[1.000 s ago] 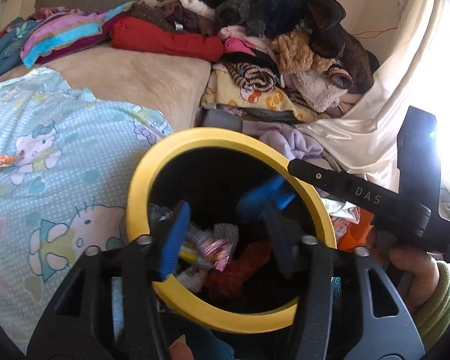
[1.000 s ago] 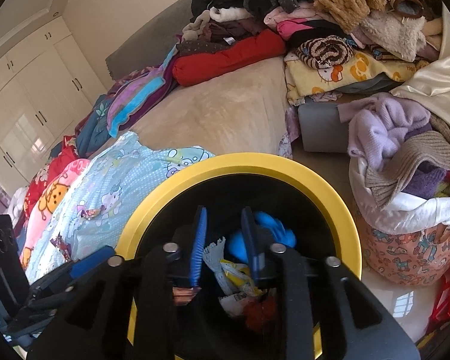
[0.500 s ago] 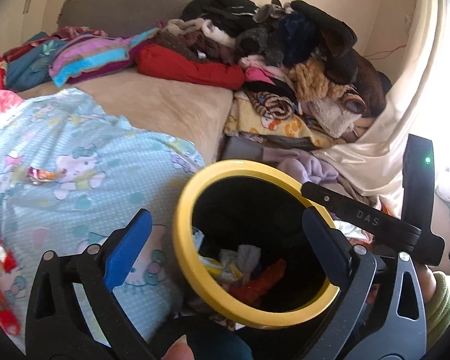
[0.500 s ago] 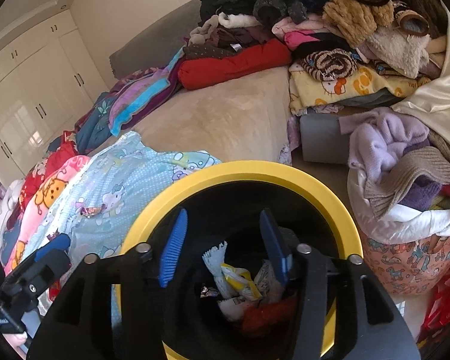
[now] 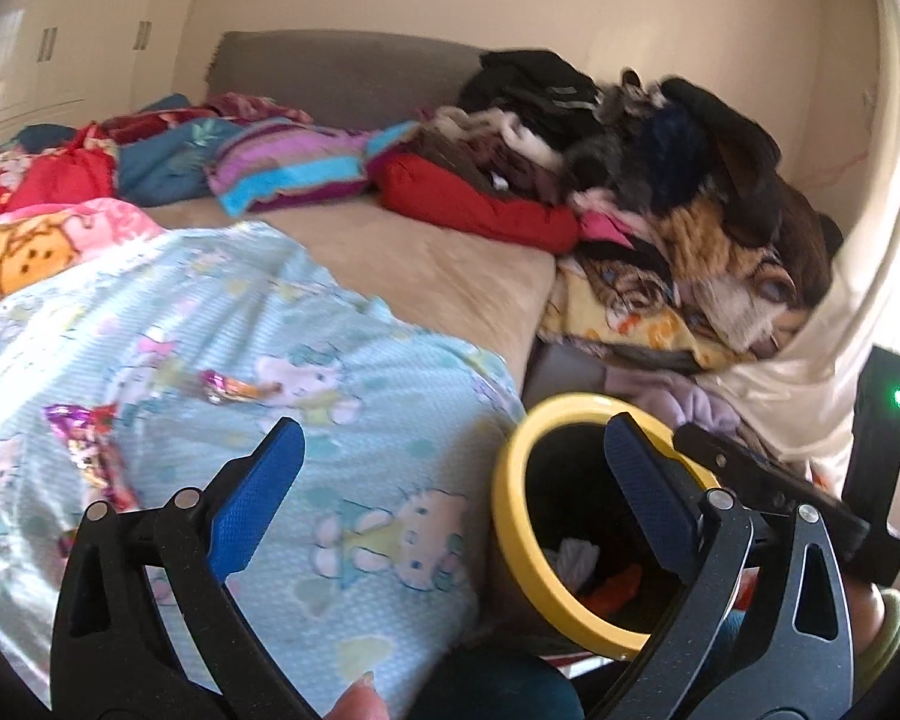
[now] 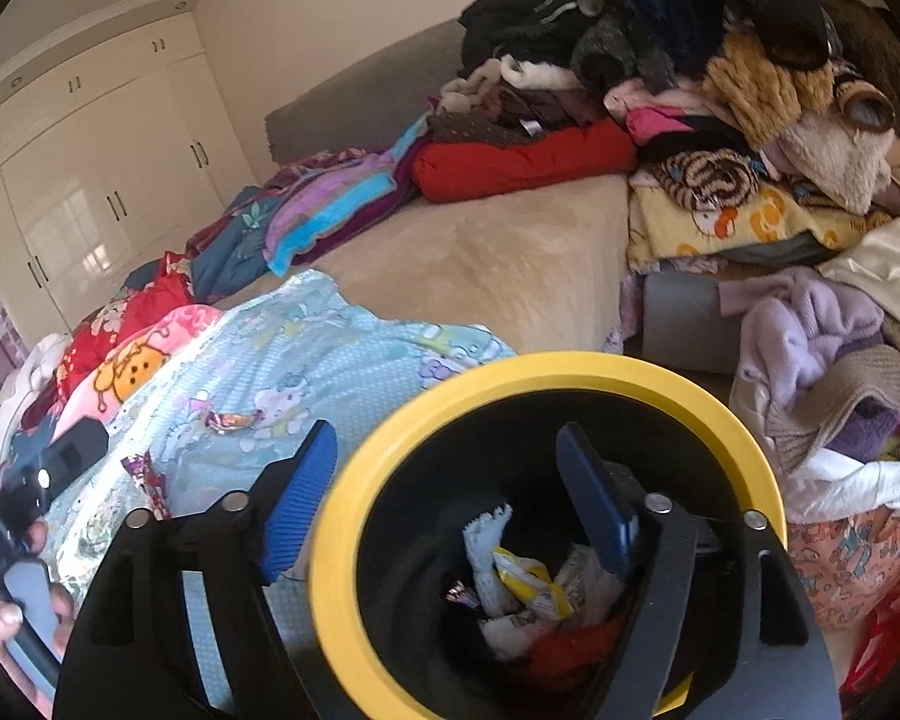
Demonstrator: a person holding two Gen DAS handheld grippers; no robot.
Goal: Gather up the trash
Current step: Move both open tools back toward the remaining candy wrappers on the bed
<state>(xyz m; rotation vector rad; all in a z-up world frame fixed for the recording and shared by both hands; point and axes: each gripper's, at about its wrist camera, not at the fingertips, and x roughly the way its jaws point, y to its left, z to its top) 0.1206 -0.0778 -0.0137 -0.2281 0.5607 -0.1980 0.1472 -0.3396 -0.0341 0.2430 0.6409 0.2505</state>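
A black trash bin with a yellow rim (image 6: 570, 366) stands beside the bed, with wrappers and scraps (image 6: 528, 582) lying inside. My right gripper (image 6: 447, 438) hovers over the rim, its jaws opening. One blue pad (image 6: 594, 510) is above the bin's mouth, the other is outside the rim, and nothing is pinched. My left gripper (image 5: 450, 438) is wide open and empty, over the light blue cartoon blanket (image 5: 342, 420) just left of the bin (image 5: 510, 516). Two shiny candy wrappers (image 5: 234, 387) (image 5: 84, 438) lie on that blanket ahead of it.
A heap of clothes and plush toys (image 6: 720, 90) fills the bed's far right corner. Folded blankets (image 5: 288, 168) lie along the grey headboard. A laundry basket with purple knitwear (image 6: 822, 348) stands right of the bin. White wardrobes (image 6: 90, 168) line the left wall.
Both pairs of jaws have spread. The left gripper swung left, from above the bin to over the blue blanket. The wrapper between the right fingers now lies in the bin, and that gripper rose slightly.
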